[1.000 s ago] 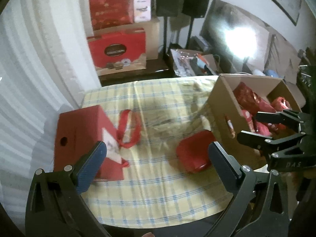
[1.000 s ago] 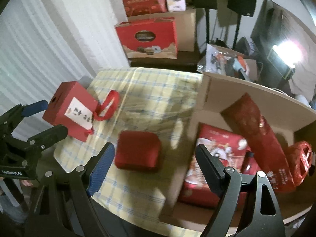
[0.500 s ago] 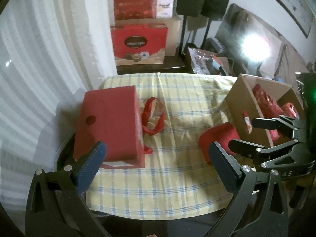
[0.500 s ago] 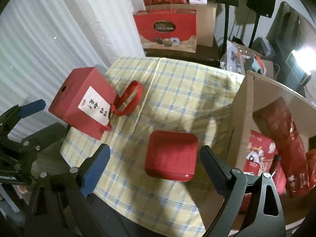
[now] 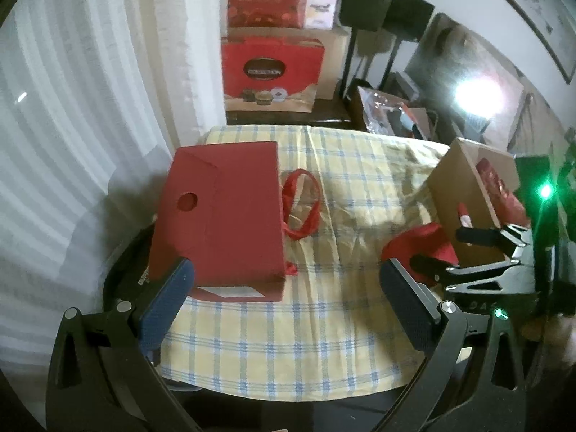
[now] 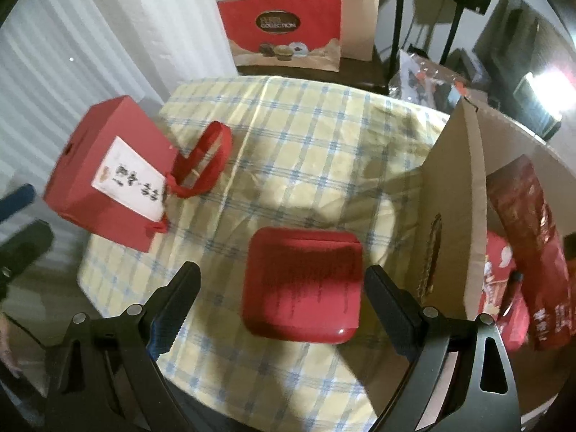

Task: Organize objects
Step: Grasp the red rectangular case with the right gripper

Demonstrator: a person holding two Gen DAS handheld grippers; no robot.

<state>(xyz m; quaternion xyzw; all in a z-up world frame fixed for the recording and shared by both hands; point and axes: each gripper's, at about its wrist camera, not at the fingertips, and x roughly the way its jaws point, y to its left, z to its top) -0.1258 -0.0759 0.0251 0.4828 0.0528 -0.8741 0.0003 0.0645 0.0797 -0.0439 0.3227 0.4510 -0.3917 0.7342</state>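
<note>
Where visible, white label (image 6: pixel 131 176) rightward only.

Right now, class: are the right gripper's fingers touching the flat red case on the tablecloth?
Apart. The right wrist view shows tablecloth between each finger and the red case.

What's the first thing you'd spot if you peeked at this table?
Probably the flat red case lying on the checked tablecloth, framed by the open right gripper. To its left a red gift bag with a white label lies on its side, and on the right stands a cardboard box stuffed with red packages.
</note>
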